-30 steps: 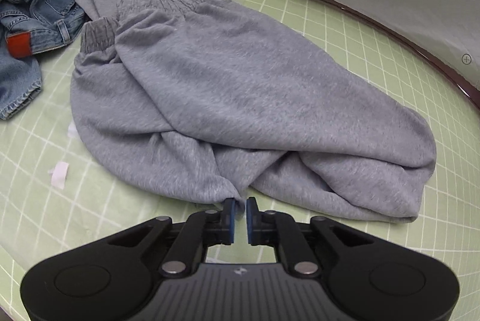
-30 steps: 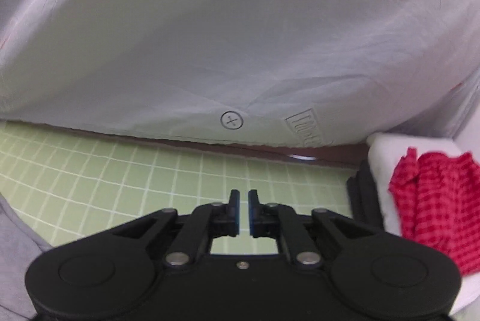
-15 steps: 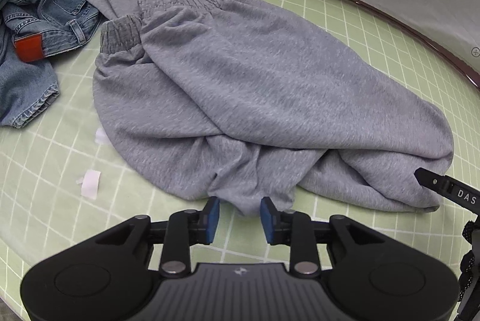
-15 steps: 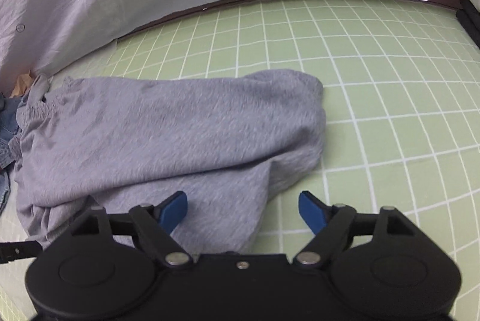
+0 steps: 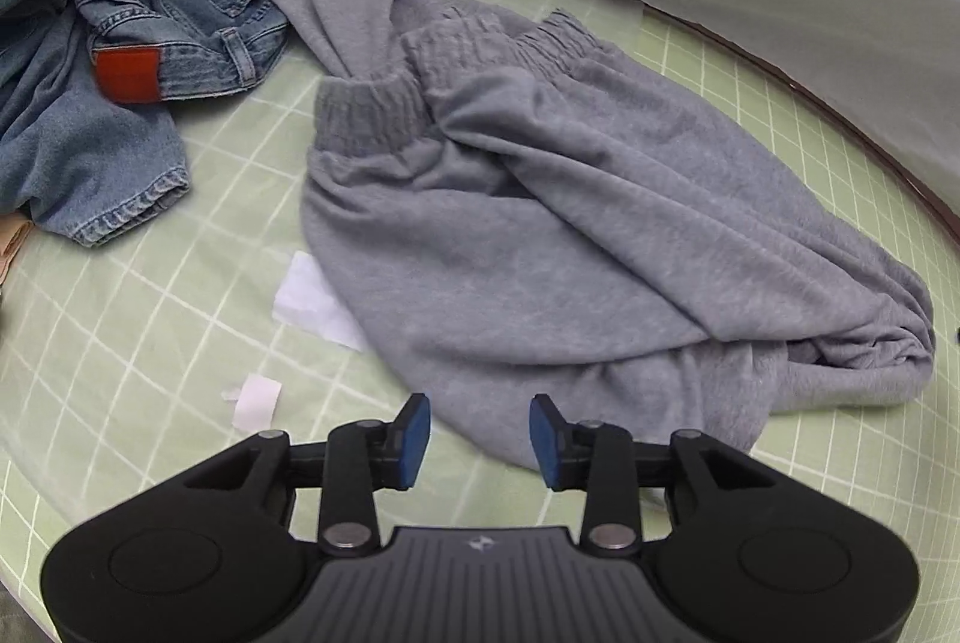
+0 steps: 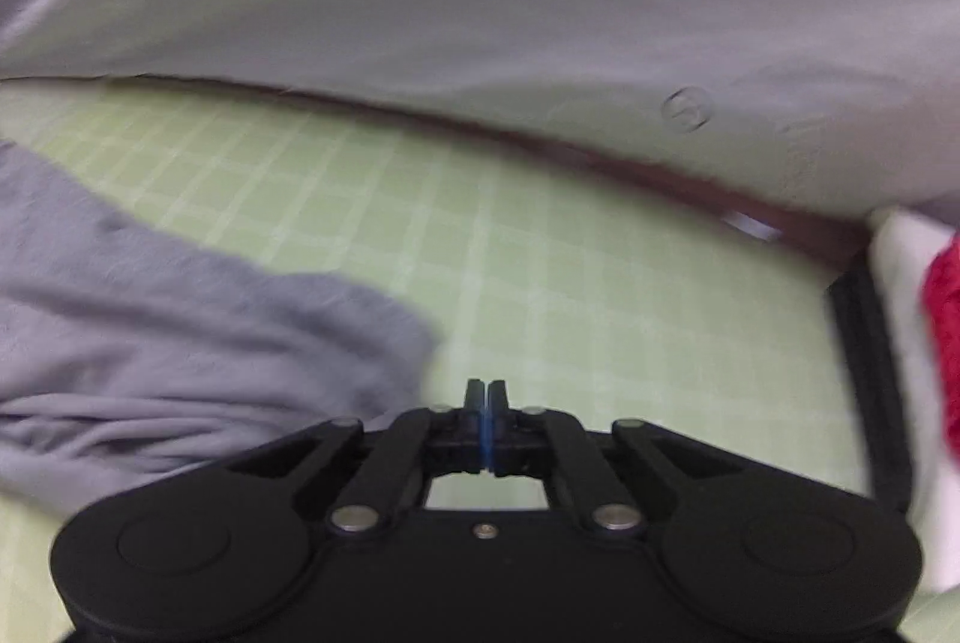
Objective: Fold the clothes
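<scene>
Left wrist: left tool [image 5: 480, 433] jaws apart, hovering at near hem of grey pants [image 5: 570, 247], nothing gripped. Pants lie crumpled on green grid mat [image 5: 120, 343], waistband twd far-left, one leg bunched at right. Jeans [image 5: 102, 60] in heap far-left, just beside waistband. White paper bits [image 5: 312, 301] on mat at pants' left edge. Right wrist (blurry): right tool [image 6: 486, 421] pads pressed together, empty, over bare mat; pants [image 6: 180, 331] to its left, red cloth [image 6: 942, 343] at right edge
</scene>
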Tool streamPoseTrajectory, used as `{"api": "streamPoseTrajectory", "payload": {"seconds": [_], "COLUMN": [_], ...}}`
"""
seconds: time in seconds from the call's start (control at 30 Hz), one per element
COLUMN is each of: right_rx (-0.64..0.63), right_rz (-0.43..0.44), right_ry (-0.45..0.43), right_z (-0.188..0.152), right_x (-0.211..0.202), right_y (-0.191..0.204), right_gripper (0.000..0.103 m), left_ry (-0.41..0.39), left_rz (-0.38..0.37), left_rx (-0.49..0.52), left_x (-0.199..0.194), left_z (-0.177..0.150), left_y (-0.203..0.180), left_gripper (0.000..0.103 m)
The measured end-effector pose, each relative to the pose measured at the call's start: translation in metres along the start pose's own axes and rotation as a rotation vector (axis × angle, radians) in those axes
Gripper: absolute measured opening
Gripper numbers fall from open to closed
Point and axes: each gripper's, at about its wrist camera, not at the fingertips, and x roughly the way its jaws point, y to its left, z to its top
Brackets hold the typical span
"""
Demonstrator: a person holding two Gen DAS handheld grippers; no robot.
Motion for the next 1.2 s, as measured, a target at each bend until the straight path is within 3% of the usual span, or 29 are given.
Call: {"api": "streamPoseTrajectory", "payload": {"seconds": [0.07,0.13,0.17,0.23,0.27,0.37,0.47,0.57,0.67,0.93,1.03,1.1,1.17,1.2], "right_rx": [0.057,0.163,0.184,0.224,0.244,0.304,0.364,0.41,0.363,0.236,0.189,0.157,0.15,0.153], "right_rz": [-0.136,-0.166,-0.128,-0.051,-0.013,0.102,0.217,0.319,0.323,0.331,0.334,0.336,0.292,0.259], "right_ry": [-0.046,-0.033,-0.019,0.008,0.022,0.063,0.104,0.139,0.125,0.087,0.073,0.063,0.054,0.049], "right_z": [0.033,0.052,0.044,0.029,0.021,-0.001,-0.024,-0.044,-0.044,-0.043,-0.043,-0.043,-0.033,-0.025], "right_x": [0.019,0.027,0.023,0.016,0.012,0.0,-0.011,-0.022,-0.023,-0.025,-0.026,-0.027,-0.015,-0.006], "right_y": [-0.04,-0.07,-0.065,-0.055,-0.049,-0.034,-0.018,-0.002,0.012,0.051,0.066,0.076,0.066,0.057], "right_gripper": [0.0,0.001,0.005,0.029,0.048,0.057,0.084,0.09,0.099,0.096,0.082,0.041,0.023,0.009], "left_ry": [0.0,0.001,0.008,0.023,0.03,0.053,0.059,0.066,0.075,0.076,0.072,0.076,0.074,0.071], "left_rz": [0.009,0.016,0.013,0.005,0.002,-0.027,-0.016,0.013,0.029,0.054,0.058,0.063,0.069,0.072], "left_rx": [-0.024,-0.036,-0.048,-0.072,-0.084,-0.102,-0.055,0.002,0.031,0.015,-0.012,-0.017,-0.019,-0.02], "left_x": [0.003,0.007,0.01,0.017,0.02,0.03,0.037,0.042,0.046,0.047,0.046,0.047,0.046,0.045], "left_z": [0.001,0.001,0.001,0.002,0.002,0.003,0.003,0.002,0.002,0.004,0.006,0.008,0.009,0.009], "left_y": [0.004,0.007,0.007,0.006,0.005,0.0,-0.014,-0.026,-0.031,-0.021,-0.013,-0.01,-0.008,-0.007], "left_gripper": [0.039,0.044,0.046,0.05,0.05,0.057,0.06,0.063,0.065,0.067,0.068,0.068,0.068,0.068]}}
